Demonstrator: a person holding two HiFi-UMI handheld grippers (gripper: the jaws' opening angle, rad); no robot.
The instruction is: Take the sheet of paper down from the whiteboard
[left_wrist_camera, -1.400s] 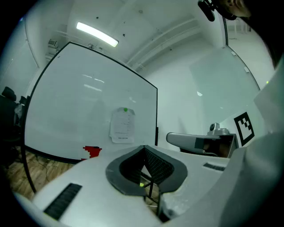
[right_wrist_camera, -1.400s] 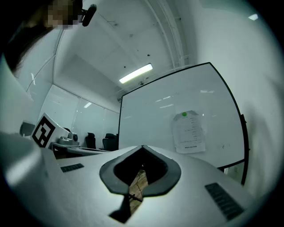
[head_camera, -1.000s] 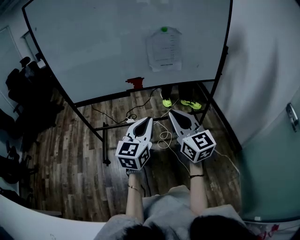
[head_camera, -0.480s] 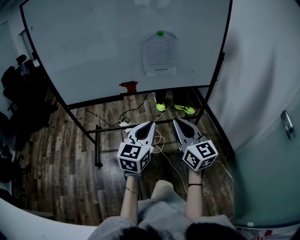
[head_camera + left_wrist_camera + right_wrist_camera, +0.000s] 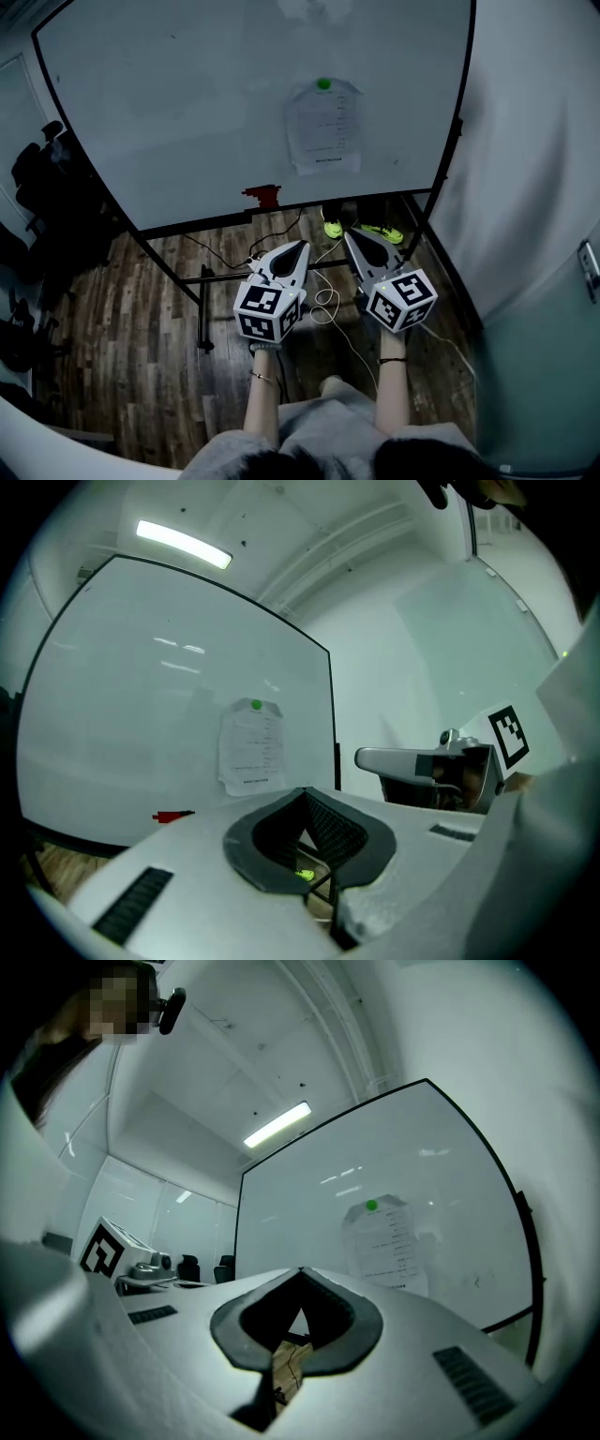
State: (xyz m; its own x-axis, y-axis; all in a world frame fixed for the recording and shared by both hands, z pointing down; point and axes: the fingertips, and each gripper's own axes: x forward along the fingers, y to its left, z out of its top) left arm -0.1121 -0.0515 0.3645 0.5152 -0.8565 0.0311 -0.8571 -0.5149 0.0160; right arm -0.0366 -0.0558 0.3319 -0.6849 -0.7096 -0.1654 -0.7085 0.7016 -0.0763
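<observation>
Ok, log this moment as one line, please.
white paper sheet: on black-framed whiteboard, under round green magnet, untouched | left claw: shut, empty | right claw: shut, empty

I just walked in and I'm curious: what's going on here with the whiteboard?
A person stands facing a whiteboard, holding the left gripper and the right gripper out in front. Both are shut and empty, and stop short of the board. The sheet of paper hangs on it under a green magnet, not yet touched.
</observation>
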